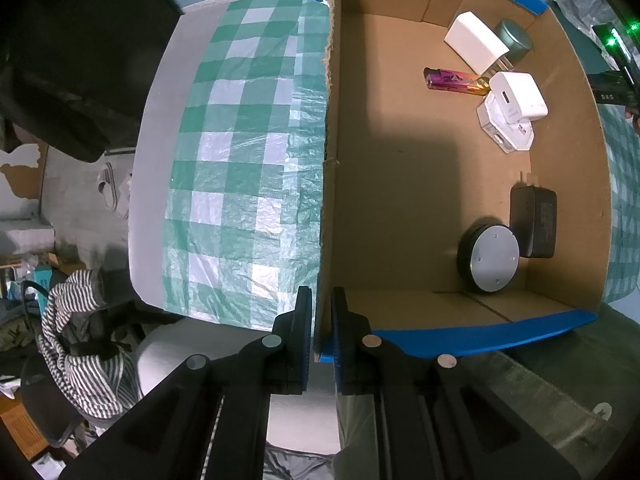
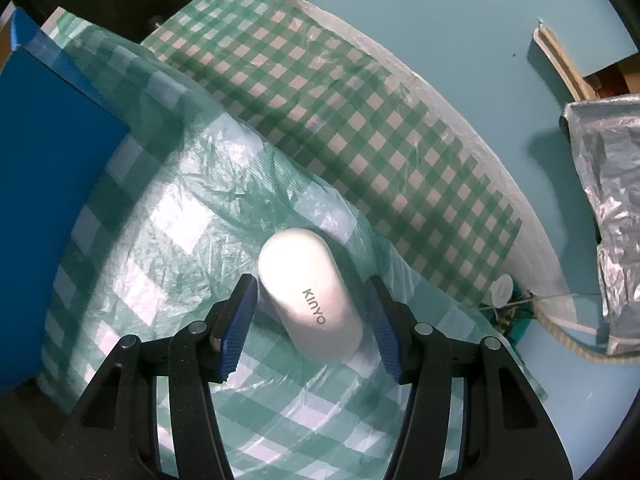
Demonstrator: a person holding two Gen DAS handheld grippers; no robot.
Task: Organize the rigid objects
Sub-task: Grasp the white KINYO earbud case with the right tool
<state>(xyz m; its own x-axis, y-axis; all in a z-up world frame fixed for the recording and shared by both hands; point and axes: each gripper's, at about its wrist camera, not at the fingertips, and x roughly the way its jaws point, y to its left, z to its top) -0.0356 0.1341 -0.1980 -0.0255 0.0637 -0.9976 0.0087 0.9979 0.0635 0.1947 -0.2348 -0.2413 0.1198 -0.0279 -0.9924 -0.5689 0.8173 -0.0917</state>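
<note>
White KINYO case (image 2: 310,294) is seen lying on the checked bench cover (image 2: 168,216), right of the cardboard box (image 1: 400,184), straddled by the open jaws of the right gripper (image 2: 310,312), presumably for pickup. The box wall is pinched by the left gripper (image 1: 322,332), apparently to steady it; seven items are counted inside.

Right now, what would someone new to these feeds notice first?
The white KINYO case lying on the green checked cloth, framed between the open right gripper pads without contact. Next, the cardboard box, its wall pinched by the left gripper, with white chargers, an iridescent lighter and a black adapter inside.
</note>
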